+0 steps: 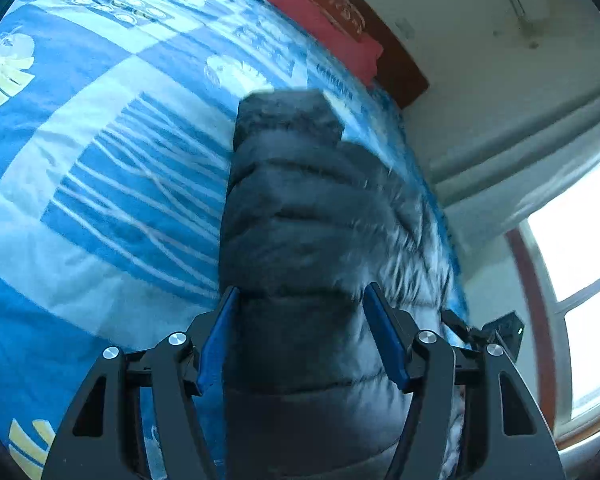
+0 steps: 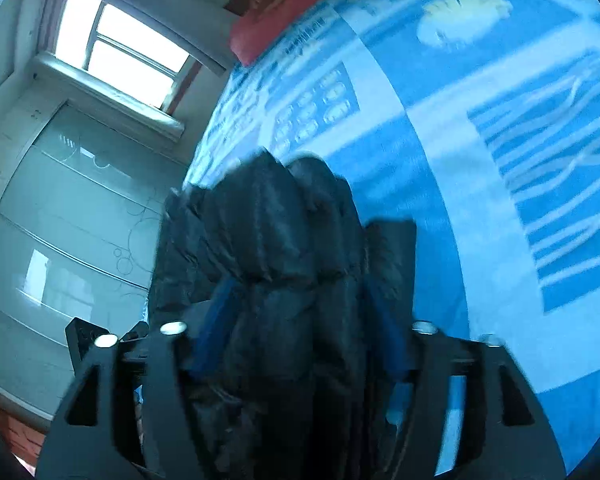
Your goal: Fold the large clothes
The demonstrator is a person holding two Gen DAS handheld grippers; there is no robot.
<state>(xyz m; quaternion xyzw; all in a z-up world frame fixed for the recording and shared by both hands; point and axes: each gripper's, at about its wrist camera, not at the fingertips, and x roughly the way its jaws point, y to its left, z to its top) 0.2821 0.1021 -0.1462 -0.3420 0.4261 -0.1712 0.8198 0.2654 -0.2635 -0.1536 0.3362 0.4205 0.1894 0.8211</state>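
A dark quilted puffer jacket (image 1: pixel 300 200) lies bunched on a bed covered by a blue and white patterned bedspread (image 1: pixel 100 160). My left gripper (image 1: pixel 300 288) has the padded bulk filling the gap between its blue pads (image 1: pixel 216 344), which press into it. In the right wrist view the same jacket (image 2: pixel 260 220) rises in a folded heap over the bedspread (image 2: pixel 460 120). My right gripper (image 2: pixel 302 284) straddles the heap, and the fabric bulges over its blue pads (image 2: pixel 216 312). The picture there is blurred.
A red pillow (image 1: pixel 320 16) lies at the head of the bed against a dark wooden headboard (image 1: pixel 396 60). A bright window (image 2: pixel 116 44) and pale glossy wardrobe doors (image 2: pixel 60 220) stand beside the bed. The bed edge (image 2: pixel 196 160) runs close to the jacket.
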